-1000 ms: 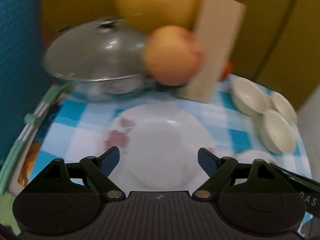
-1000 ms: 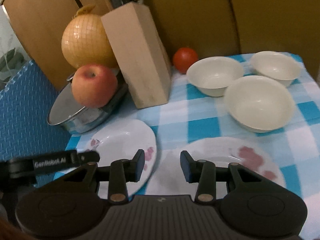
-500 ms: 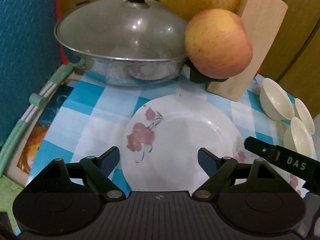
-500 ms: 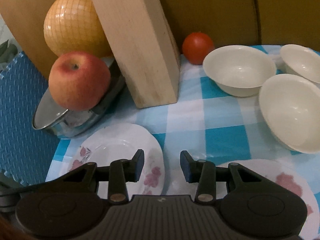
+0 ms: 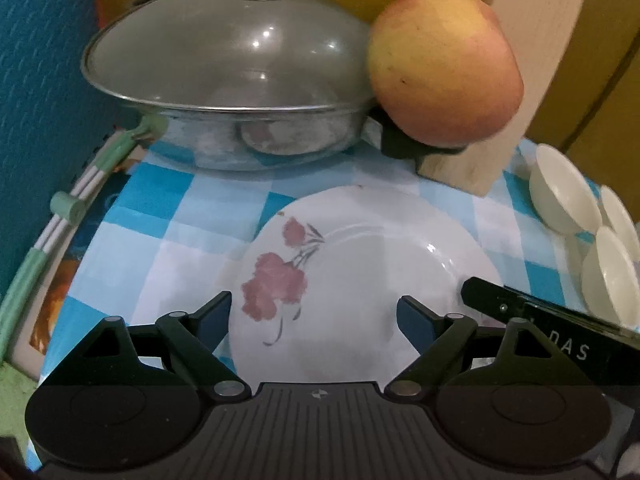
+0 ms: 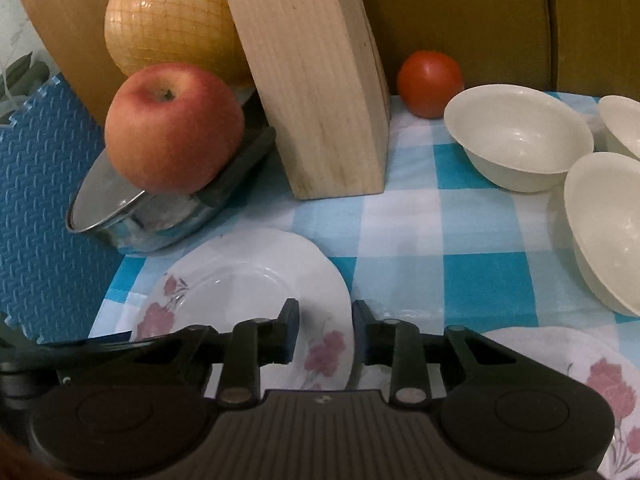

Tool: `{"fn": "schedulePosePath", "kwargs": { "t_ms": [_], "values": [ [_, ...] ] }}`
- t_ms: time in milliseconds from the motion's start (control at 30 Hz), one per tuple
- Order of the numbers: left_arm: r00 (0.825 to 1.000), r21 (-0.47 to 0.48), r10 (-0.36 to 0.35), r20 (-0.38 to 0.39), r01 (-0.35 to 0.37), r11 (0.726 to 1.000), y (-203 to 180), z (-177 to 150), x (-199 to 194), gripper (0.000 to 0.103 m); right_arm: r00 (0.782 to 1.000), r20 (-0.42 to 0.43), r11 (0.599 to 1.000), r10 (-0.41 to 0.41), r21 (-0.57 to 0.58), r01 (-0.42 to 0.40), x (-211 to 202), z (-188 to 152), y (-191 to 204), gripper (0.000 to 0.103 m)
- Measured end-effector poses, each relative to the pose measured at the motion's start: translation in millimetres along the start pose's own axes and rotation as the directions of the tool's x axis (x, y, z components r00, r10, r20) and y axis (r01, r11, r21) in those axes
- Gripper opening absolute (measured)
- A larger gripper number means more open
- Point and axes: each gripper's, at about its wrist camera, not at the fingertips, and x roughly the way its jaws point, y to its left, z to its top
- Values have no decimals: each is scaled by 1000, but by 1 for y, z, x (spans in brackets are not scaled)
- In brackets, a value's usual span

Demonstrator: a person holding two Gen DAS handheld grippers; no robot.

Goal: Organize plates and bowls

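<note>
Jaws first: my right gripper [image 6: 325, 330] is closing, its tips straddling the near right rim of the flowered plate [image 6: 248, 280], though I cannot tell whether the pads press on it yet. My left gripper [image 5: 314, 316] stands wide apart, nothing between its tips, hanging over the near edge of that same plate.

Judging by this, I am at the pick-up of the first plate, with stacking not yet begun. Next, the right jaws need to bite firmly on the rim, then lift it clear and carry it toward the second flowered plate [image 6: 580, 364], which lies just right of my right gripper at the cloth's near edge. A thin glazed rim may slip, so a level lift seems wise.

Both grippers tilt steeply down toward the checked tablecloth [image 6: 420, 240], side by side, and the right one's finger [image 5: 520, 304] shows at the lower right of the left view.

Farther out, three cream bowls [image 6: 516, 136] sit close together on the right, unstacked. Behind the plate stand a lidded pot [image 5: 240, 80] with an apple [image 6: 172, 128] on its handle, a wooden knife block [image 6: 320, 80], a netted pomelo [image 6: 168, 16] and a tomato [image 6: 430, 82].
</note>
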Motion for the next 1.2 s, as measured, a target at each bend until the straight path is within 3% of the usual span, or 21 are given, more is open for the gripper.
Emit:
{"fn": "schedulePosePath", "kwargs": {
  "t_ms": [233, 433, 1200],
  "values": [
    [1000, -37, -5, -9, 4, 999, 4, 1, -3, 90, 1000, -9, 1000, 19, 20, -18, 0, 0, 0, 26],
    [999, 1, 30, 41, -30, 1000, -1, 1, -15, 91, 1000, 2, 1000, 23, 18, -23, -7, -1, 4, 26],
    [996, 30, -46, 76, 44, 999, -21, -11, -43, 92, 996, 87, 1000, -24, 2, 24, -66, -11, -3, 25]
  ]
}}
